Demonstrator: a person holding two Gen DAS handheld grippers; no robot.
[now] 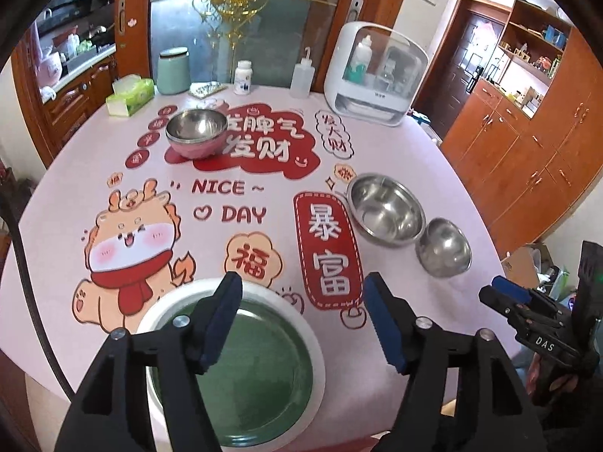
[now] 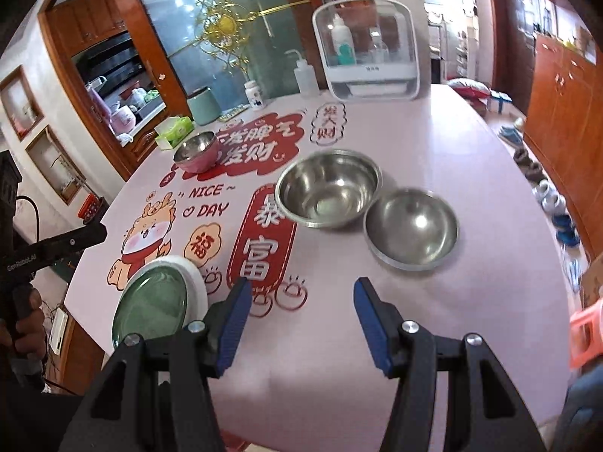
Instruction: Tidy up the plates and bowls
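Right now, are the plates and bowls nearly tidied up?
Partly. The green plate already sits on the white plate. Nothing is in hand: the left hand-held gripper and right hand-held gripper are both open and empty. Left: the pink bowl, big steel bowl and small steel bowl sit unstacked.

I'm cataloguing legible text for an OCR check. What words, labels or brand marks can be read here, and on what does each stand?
"NICE ~ DAY": tablecloth, printed mid-table.
"福": tablecloth, in an orange cloud shape.
"暴富": tablecloth, on a red plaque print.
"发财": tablecloth, on a red cloud print; the line above it is partly hidden by the pink bowl.
"DAS": right gripper.
"GenRobot.AI": left gripper's body.
Pill bottle label and the white cabinet badge: too small to read.
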